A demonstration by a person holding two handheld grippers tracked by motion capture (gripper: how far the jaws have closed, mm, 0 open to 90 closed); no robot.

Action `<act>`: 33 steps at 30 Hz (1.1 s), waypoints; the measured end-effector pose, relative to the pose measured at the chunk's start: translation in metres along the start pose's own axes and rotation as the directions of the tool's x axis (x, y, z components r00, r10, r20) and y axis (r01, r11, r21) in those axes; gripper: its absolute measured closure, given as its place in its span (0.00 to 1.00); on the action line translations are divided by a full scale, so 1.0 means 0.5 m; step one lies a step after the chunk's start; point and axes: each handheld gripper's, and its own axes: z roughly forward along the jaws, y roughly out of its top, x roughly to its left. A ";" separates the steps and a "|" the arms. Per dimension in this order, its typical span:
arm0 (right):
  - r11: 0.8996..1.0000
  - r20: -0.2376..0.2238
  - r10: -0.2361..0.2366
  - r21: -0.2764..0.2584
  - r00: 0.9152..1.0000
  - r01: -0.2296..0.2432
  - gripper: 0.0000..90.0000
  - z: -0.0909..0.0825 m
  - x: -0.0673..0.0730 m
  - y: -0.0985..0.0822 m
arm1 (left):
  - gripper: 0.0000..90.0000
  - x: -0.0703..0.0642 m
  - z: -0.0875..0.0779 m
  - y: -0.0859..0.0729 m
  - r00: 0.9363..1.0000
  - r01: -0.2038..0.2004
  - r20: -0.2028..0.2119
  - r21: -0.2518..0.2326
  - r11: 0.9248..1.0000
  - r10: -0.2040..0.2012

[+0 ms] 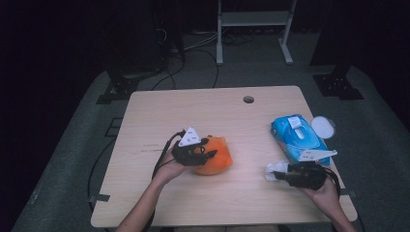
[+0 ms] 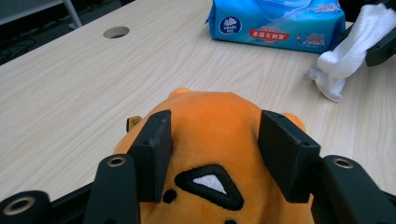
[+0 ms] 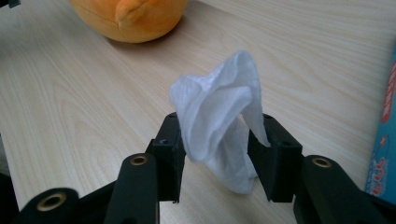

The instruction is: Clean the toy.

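Evidently steadying: left gripper [image 1: 205,153] clamps the round orange plush toy [image 2: 219,135]; right gripper [image 3: 217,156] loosely straddles a crumpled white wipe [image 3: 219,112], ready for wiping.

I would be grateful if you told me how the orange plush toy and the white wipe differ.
The orange plush toy is round and bulky; the white wipe is thin and crumpled. The toy rests on the table; the wipe stands up between the right gripper's jaws. Both are soft.

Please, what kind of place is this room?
Probably a lab or recording studio, not a home: a bare light wooden table with a round cable hole, black cables on the grey floor, a white metal frame, and dark surroundings.
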 end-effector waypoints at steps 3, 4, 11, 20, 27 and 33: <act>1.000 -0.003 -0.003 -0.026 1.000 0.003 0.58 -0.010 0.001 0.004 | 0.47 0.002 -0.003 0.001 1.000 0.003 0.002 0.001 1.000 -0.003; 0.999 -0.005 -0.002 -0.034 1.000 0.002 0.57 -0.013 0.001 0.005 | 0.46 0.002 -0.004 0.003 1.000 0.003 0.001 0.004 1.000 -0.003; 0.998 -0.009 0.003 -0.065 1.000 -0.004 0.55 -0.026 0.005 0.008 | 0.37 0.002 -0.021 0.012 1.000 0.006 0.005 -0.019 1.000 -0.006; 0.997 -0.016 -0.005 -0.079 1.000 0.003 0.55 -0.026 0.016 0.016 | 0.30 0.007 -0.061 -0.002 0.999 0.037 -0.006 -0.045 0.998 -0.037; 0.996 -0.021 0.005 -0.083 1.000 -0.007 0.54 -0.027 0.014 0.016 | 0.27 0.011 -0.090 -0.025 0.998 0.057 -0.017 -0.041 0.998 -0.057; 0.997 -0.021 0.008 -0.083 1.000 -0.009 0.54 -0.026 0.014 0.016 | 0.25 0.017 -0.113 -0.052 0.996 0.087 -0.034 -0.037 0.996 -0.088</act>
